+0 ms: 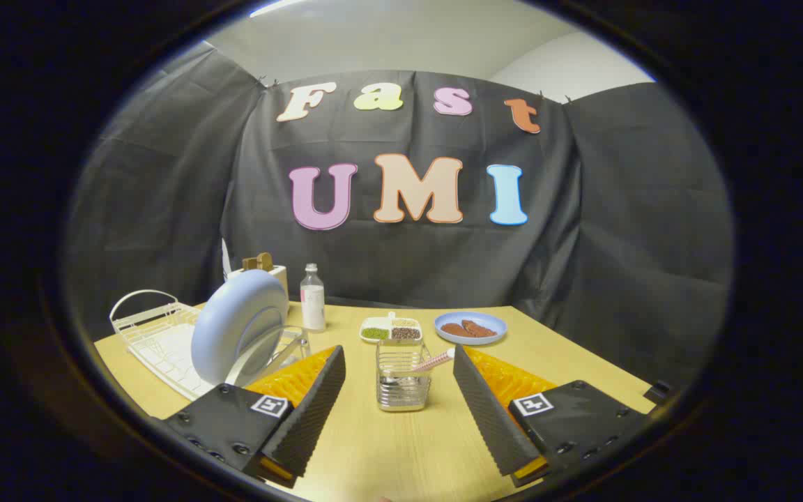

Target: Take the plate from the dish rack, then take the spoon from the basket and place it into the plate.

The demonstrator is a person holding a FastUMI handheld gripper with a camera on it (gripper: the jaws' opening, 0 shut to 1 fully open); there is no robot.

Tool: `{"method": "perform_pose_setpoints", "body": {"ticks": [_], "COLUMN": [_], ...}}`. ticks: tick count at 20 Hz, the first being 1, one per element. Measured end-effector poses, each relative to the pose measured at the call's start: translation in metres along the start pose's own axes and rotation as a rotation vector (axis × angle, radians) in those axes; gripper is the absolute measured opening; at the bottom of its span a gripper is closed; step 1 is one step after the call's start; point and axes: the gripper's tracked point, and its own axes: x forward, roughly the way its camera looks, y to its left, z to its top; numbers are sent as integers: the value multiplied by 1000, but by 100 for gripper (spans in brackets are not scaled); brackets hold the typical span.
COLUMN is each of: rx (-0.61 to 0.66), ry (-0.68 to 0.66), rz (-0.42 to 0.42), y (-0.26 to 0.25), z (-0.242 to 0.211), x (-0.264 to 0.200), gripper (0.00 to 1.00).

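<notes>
A pale blue plate (238, 324) stands on edge in a white wire dish rack (154, 333), ahead and left of my left finger. Straight ahead between the fingers, a small wire basket (403, 376) sits on the wooden table (401, 446). A spoon with a pinkish handle (433, 361) leans out of it toward my right finger. My gripper (399, 362) is open, fingers wide apart with nothing between them but the basket further on.
Beyond the basket lie a small white divided dish (392, 330) of green and brown grains and a blue plate (470, 327) holding brown food. A clear bottle (312, 298) and a white toaster-like box (262, 272) stand behind the rack.
</notes>
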Motion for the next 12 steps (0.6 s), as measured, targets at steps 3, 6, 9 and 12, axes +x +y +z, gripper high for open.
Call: {"method": "perform_pose_setpoints", "body": {"ticks": [3,6,9,12], "rx": [-2,8,-27,-53], "ry": [-3,-12,-12,1], "rz": [4,21,-4,-46], "y": [8,20,20,20], "z": [2,10,20,28], "x": [-4,-4,-4,1], "gripper": [100,100,100,100]}}
